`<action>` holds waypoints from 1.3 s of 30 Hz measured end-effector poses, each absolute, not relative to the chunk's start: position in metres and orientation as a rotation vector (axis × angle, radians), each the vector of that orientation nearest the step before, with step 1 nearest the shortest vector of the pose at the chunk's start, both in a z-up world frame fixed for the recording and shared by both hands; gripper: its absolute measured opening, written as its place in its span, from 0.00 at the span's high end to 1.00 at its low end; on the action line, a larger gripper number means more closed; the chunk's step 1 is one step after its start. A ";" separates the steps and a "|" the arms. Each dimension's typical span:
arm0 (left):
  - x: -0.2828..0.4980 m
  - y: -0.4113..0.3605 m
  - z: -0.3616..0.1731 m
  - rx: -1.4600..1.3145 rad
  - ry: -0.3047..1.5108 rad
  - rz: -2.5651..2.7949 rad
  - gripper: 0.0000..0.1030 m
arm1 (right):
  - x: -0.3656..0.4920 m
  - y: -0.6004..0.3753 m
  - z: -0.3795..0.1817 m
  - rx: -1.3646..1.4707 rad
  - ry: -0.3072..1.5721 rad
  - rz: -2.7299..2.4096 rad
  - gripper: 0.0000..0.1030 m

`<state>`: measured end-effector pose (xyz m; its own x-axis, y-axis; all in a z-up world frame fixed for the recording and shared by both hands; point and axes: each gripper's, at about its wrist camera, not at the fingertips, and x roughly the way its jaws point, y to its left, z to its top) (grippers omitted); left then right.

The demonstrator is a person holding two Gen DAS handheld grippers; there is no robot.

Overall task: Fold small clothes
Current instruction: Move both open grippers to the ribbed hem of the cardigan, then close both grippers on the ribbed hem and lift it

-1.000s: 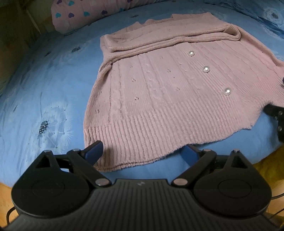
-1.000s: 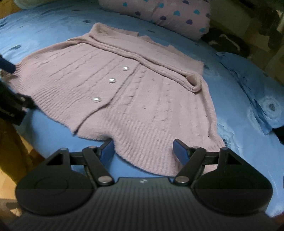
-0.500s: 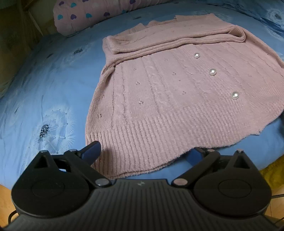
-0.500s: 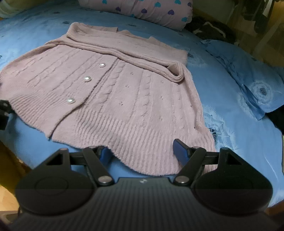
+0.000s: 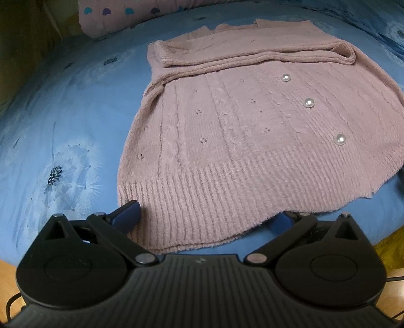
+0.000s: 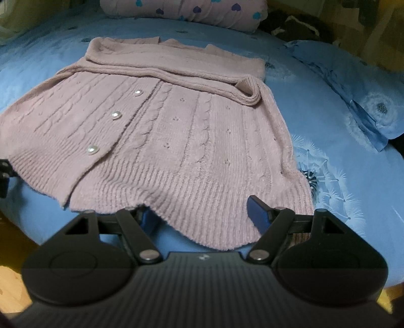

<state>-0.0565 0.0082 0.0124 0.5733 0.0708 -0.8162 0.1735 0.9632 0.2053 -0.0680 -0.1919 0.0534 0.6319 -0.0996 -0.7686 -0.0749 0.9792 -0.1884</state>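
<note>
A pink knitted cardigan with three pearl buttons lies flat on the bed, its sleeves folded across the top. My left gripper is open at the hem's left corner. One blue finger rests beside that corner, and the ribbed hem lies loose between the two fingers. My right gripper is open at the hem's right corner. Its right finger is over the knit and its left finger is partly hidden under the hem's edge. Neither gripper pinches the fabric.
The blue dandelion-print bedsheet covers the bed. A pink pillow with hearts lies at the head. A blue folded cloth lies at the right. Wooden floor shows below the bed's near edge.
The left gripper's fingers have spread wider at the left hem corner. The right gripper has rolled and slid right along the hem. The cardigan lies as before.
</note>
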 end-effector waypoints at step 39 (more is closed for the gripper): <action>-0.038 0.001 0.104 0.236 0.581 -0.043 0.90 | -0.057 -0.210 0.119 -0.177 0.558 -0.046 0.93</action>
<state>-0.0378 0.0012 0.1036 0.8358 0.0265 -0.5484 0.1062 0.9722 0.2088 -0.0567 -0.2098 0.1186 0.8479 -0.0910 -0.5223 -0.0047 0.9838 -0.1791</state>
